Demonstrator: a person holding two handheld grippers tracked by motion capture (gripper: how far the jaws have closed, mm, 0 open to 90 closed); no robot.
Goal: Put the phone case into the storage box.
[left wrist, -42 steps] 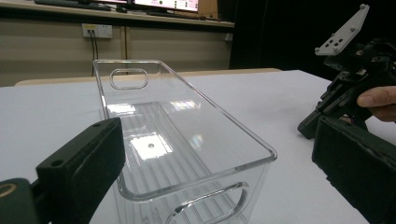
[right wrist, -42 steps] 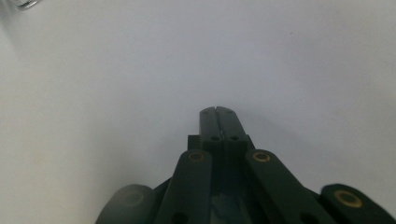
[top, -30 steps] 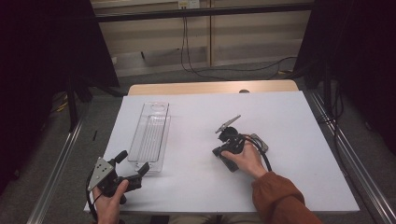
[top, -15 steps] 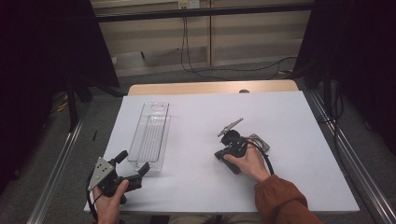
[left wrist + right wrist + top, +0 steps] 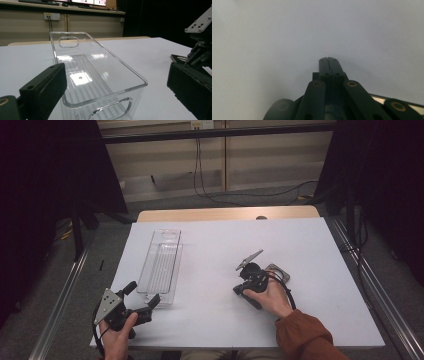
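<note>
A clear plastic bin lies lengthwise on the left half of the white table, empty, with a handle slot at each end. My left gripper sits at the table's near left corner, just short of the bin's near end. In the left gripper view its jaws stand wide open, with the bin's near end ahead of them and untouched. My right gripper is in the person's right hand at mid table, tilted down close to the surface. Its jaws are pressed together with nothing between them.
A small silvery flat piece lies on the table by the right hand. The white top ends at a wooden strip at the far edge. Metal rails run along both sides. Cables lie on the floor beyond.
The right gripper has shifted slightly toward the person and tipped lower over the table. The left gripper and the bin have stayed where they were.
</note>
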